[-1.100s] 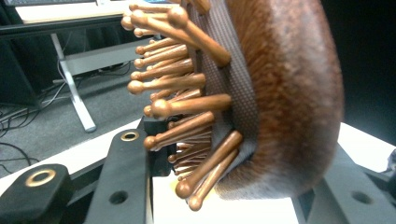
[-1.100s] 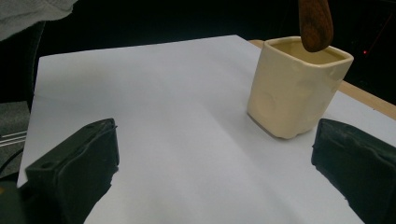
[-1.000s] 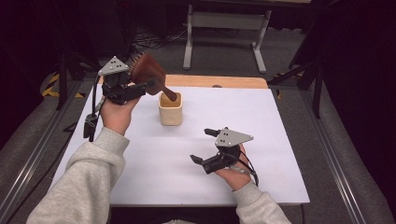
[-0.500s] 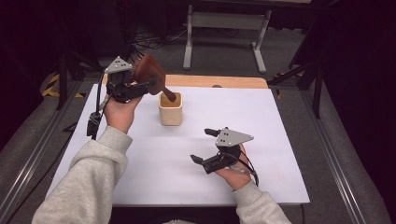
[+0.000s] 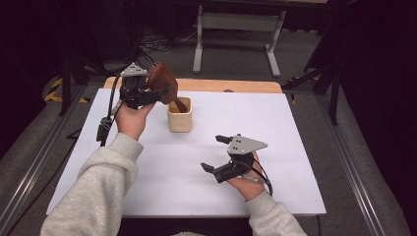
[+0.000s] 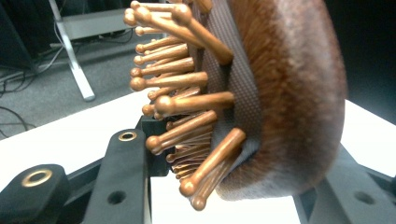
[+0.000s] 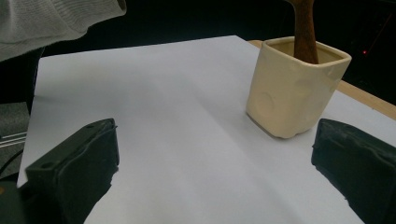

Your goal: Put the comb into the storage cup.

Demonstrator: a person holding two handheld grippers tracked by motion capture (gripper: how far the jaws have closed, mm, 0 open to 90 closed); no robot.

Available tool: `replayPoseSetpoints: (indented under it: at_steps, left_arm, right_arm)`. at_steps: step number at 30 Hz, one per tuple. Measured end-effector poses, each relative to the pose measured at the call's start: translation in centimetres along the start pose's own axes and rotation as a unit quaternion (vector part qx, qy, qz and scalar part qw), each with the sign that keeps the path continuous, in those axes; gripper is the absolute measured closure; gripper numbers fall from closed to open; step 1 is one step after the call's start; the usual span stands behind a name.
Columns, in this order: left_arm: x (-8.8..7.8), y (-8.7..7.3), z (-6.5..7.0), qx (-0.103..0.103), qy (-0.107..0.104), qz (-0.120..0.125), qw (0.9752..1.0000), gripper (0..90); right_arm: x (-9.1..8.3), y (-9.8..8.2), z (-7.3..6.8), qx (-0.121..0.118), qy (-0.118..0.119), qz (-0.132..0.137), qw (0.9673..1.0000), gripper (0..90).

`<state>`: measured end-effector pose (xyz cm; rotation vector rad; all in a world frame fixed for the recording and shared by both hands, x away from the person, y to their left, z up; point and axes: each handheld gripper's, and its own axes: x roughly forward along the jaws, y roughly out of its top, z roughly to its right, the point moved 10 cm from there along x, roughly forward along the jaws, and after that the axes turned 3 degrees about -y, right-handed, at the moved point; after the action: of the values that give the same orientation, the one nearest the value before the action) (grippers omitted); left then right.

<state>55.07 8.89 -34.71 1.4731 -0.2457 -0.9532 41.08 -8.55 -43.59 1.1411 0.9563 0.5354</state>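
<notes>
No text, label, brand, number or sign can be read on anything here

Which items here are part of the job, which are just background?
In play: hairbrush clamped in the left tool, handle end in the cream cup; right tool open, idle on the white table.

Background: metal stand, floor cables.
</notes>
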Motion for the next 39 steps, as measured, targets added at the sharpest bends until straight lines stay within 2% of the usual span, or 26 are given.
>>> replayPoseSetpoints:
  at_steps: [6, 8, 20, 21, 29, 30, 34, 37, 39]
  left_arm:
    - [0.8, -0.7, -0.4, -0.005, 0.001, -0.013, 0.9999, 55.3]
    - [1.1, -1.1, -0.4, -0.013, -0.003, -0.020, 0.9997, 55.1]
    - [2.1, -2.0, -0.5, -0.018, -0.007, -0.040, 0.9990, 54.6]
    - [2.2, -2.2, -0.4, -0.026, -0.011, -0.043, 0.9987, 54.5]
    - [2.6, -2.8, -0.8, -0.025, -0.008, -0.051, 0.9983, 54.1]
    - [2.7, -3.0, -0.8, -0.032, -0.011, -0.054, 0.9980, 53.9]
    - [2.8, -3.1, -0.8, -0.032, -0.014, -0.050, 0.9981, 53.1]
    - [3.0, -3.2, -0.8, -0.043, -0.017, -0.056, 0.9973, 50.4]
    - [3.0, -3.3, -0.9, -0.039, -0.014, -0.057, 0.9975, 48.4]
  right_arm:
    - [0.0, 0.0, 0.0, 0.000, 0.000, 0.000, 1.0000, 1.4]
    - [0.0, 0.0, 0.1, 0.001, -0.001, 0.000, 1.0000, 1.4]
    - [0.0, 0.0, 0.0, 0.002, 0.001, -0.001, 1.0000, 1.4]
    - [0.0, 0.0, 0.0, 0.002, 0.001, 0.000, 1.0000, 1.4]
    - [0.0, 0.0, 0.0, 0.002, 0.003, 0.000, 1.0000, 1.5]
    - [0.0, 0.0, 0.0, 0.002, 0.003, -0.001, 1.0000, 1.5]
    - [0.0, -0.1, 0.0, 0.002, 0.004, -0.001, 1.0000, 1.5]
    - [0.0, -0.1, -0.1, 0.002, 0.004, -0.002, 1.0000, 1.5]
    - [0.0, -0.1, -0.1, 0.002, 0.005, -0.001, 1.0000, 1.5]
